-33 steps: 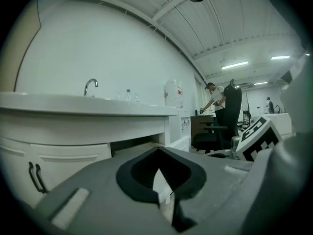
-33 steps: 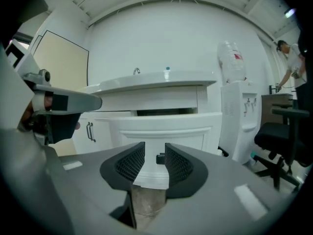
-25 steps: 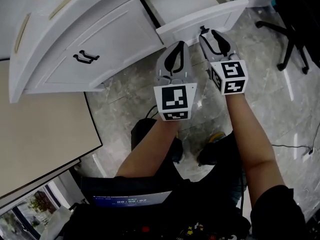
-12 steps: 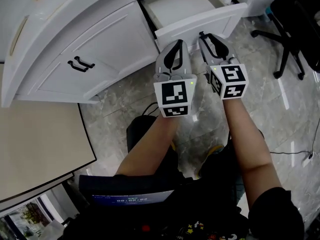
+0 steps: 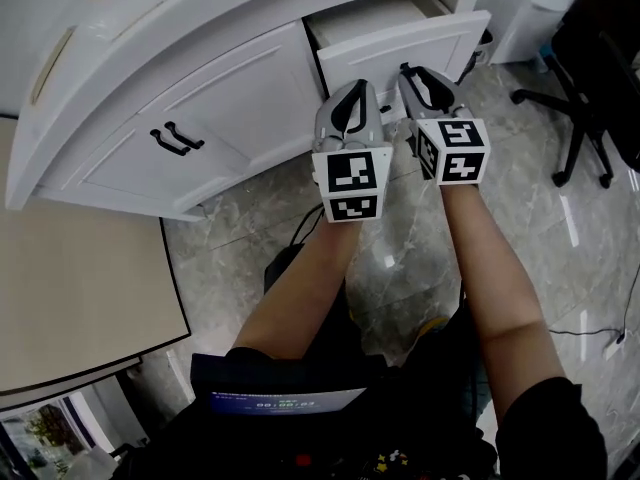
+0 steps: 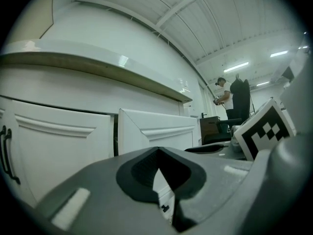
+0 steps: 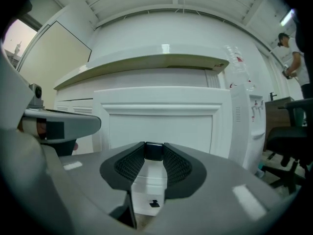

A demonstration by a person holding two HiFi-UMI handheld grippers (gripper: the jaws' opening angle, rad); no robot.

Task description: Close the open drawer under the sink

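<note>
The white drawer [image 5: 400, 46] under the counter stands partly pulled out at the upper right of the head view, with a strip of its inside showing. Its panelled front fills the right gripper view [image 7: 161, 121] and shows in the left gripper view [image 6: 156, 131]. My right gripper [image 5: 408, 70] reaches the middle of the drawer front, and its jaws are shut on the small black drawer handle [image 7: 154, 152]. My left gripper [image 5: 352, 90] is beside it, at the drawer's left end, jaws shut and empty [image 6: 157, 150].
To the left of the drawer, a white cabinet door [image 5: 230, 88] carries two black handles [image 5: 177, 138]. A beige board [image 5: 70, 278] lies at lower left. A black office chair [image 5: 590, 98] and a white dispenser [image 7: 244, 126] stand to the right. A person [image 6: 226, 94] stands far off.
The drawer has slid further into the cabinet, so less of its inside shows. Both grippers have moved forward with it towards the cabinet.
</note>
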